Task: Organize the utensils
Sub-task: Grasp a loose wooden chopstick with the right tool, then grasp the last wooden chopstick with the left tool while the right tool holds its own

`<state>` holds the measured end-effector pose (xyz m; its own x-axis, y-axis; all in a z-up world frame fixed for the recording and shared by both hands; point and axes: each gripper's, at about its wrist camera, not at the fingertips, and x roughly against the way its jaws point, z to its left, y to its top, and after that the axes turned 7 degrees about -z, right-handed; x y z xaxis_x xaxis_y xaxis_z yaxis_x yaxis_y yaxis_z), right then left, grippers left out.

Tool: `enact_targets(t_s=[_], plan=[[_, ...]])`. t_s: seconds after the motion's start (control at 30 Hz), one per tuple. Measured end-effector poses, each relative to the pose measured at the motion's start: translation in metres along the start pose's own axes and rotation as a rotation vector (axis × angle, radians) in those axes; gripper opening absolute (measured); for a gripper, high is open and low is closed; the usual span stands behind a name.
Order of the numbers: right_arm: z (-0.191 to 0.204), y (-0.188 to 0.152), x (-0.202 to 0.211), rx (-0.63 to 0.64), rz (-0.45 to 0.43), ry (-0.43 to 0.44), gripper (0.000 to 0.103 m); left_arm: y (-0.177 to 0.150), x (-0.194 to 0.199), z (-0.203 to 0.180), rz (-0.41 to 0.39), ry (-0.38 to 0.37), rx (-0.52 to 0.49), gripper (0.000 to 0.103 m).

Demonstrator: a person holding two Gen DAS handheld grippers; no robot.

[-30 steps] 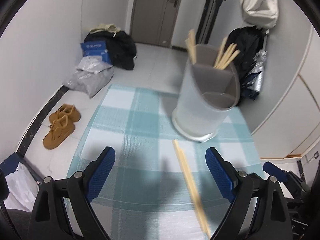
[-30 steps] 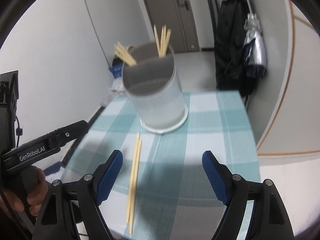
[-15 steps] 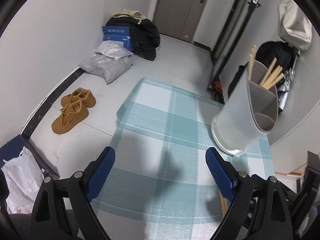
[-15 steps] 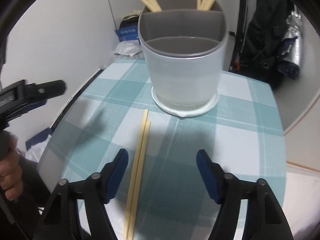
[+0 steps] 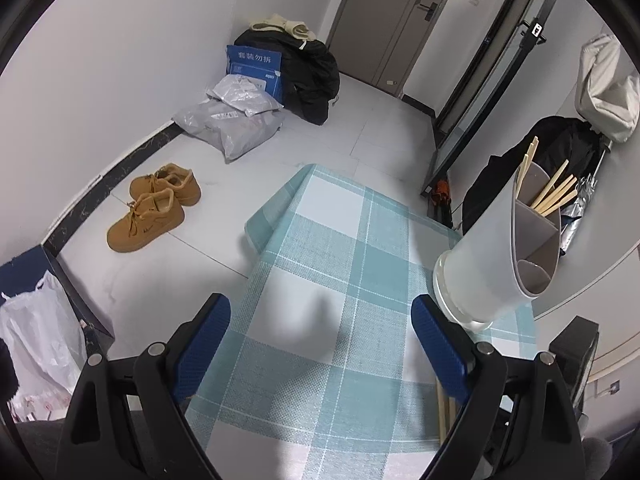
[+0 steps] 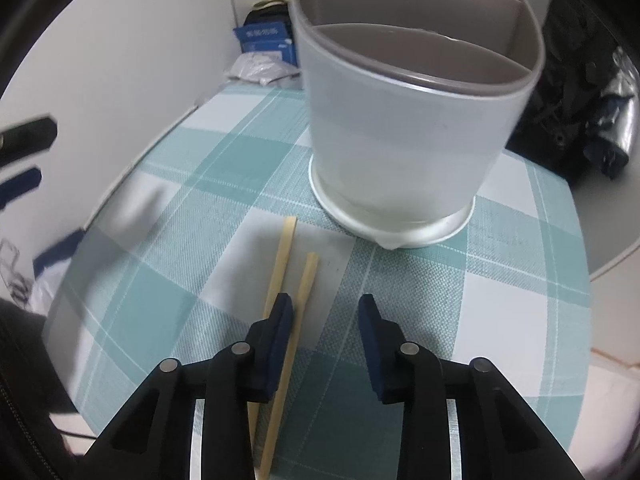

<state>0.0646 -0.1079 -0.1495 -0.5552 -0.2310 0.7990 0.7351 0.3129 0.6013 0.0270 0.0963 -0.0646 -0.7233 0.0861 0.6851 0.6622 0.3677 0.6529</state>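
Two loose wooden chopsticks [image 6: 286,248] lie side by side on the teal checked tablecloth [image 6: 192,208], in front of the white utensil holder [image 6: 400,128]. My right gripper [image 6: 326,316] hangs low over them with its jaws closing. One chopstick [image 6: 306,284] runs between the fingers, close to the left finger [image 6: 280,328]; the other passes under that finger. The right pad stands apart from it. More chopsticks [image 5: 556,196] stand in the holder [image 5: 480,268]. My left gripper [image 5: 320,312] is open over bare cloth, with nothing between its fingers.
The table's left edge [image 5: 256,240] drops to a tiled floor with brown shoes [image 5: 156,204], grey parcels [image 5: 236,120], a blue box [image 5: 256,64] and a black bag [image 5: 308,76]. A dark jacket [image 6: 580,92] hangs behind the holder. A white plastic bag [image 5: 36,328] sits lower left.
My right gripper has come down and closer to the loose chopsticks, and its jaws have narrowed around one of them. My left gripper has swung left, so the holder now sits at its view's right edge.
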Motion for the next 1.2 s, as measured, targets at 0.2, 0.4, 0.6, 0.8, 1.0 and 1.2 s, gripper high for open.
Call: enact_targets(t_s=[0.2, 0.4, 0.6, 0.8, 1.0, 1.2], plan=[[0.009, 0.008, -0.005, 0.045, 0.020, -0.007, 0.031, 0.002, 0.002, 0.007, -0.001, 0.004, 0.025, 0.089], [0.021, 0.026, -0.020, 0.077, 0.030, 0.007, 0.027, 0.002, 0.000, 0.012, 0.007, 0.014, 0.048, 0.089], [0.022, 0.029, -0.023, 0.061, 0.044, 0.044, 0.006, 0.000, -0.004, 0.016, 0.019, 0.030, 0.058, 0.089], [0.012, 0.026, -0.004, 0.002, 0.003, 0.071, 0.006, -0.003, -0.007, 0.014, 0.033, 0.034, 0.043, 0.089], [-0.018, 0.023, 0.026, -0.192, -0.078, 0.141, 0.006, -0.013, -0.011, 0.002, 0.051, 0.024, -0.023, 0.089], [-0.062, 0.011, 0.040, -0.439, -0.141, 0.204, 0.006, -0.026, -0.021, -0.011, 0.100, 0.028, -0.079, 0.089]])
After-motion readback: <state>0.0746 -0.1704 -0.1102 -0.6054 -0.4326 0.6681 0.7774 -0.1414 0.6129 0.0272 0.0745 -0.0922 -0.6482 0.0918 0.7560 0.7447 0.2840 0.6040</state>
